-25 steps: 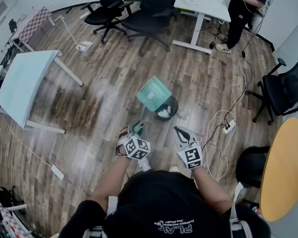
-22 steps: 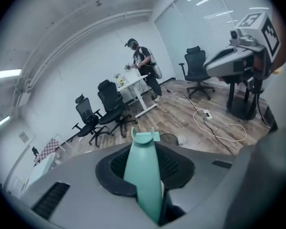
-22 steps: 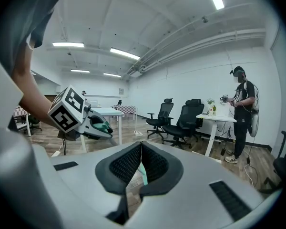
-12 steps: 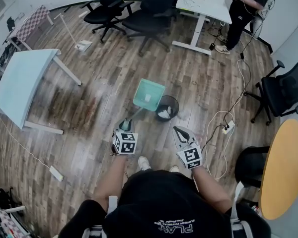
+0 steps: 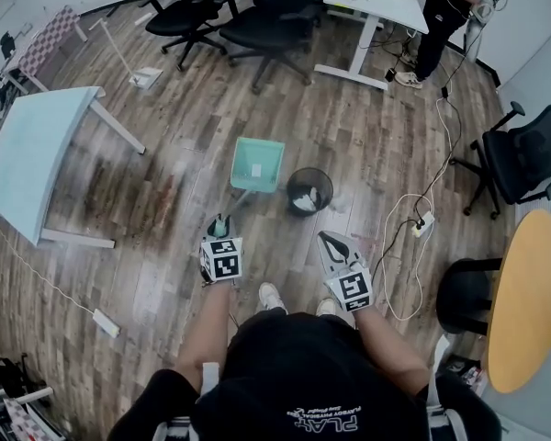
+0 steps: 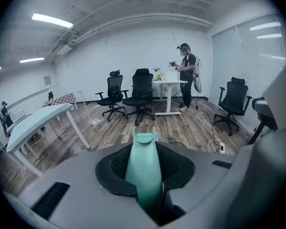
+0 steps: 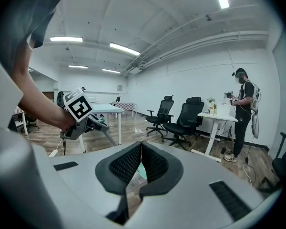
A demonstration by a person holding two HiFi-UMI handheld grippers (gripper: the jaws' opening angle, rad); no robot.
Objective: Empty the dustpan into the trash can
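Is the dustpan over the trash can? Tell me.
No, the head view shows the dustpan beside the trash can, off its opening.

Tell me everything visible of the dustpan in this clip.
The dustpan is mint green and looks like plastic: a squarish pan with raised walls on a long thin handle. The left gripper is clamped on the handle's near end. The pan faces up, beside the trash can, not over it. A pale speck shows inside. Whether the pan touches the floor is unclear.

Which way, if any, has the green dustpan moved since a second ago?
Yes: the dustpan swung left, off the trash can, and is now beside it.
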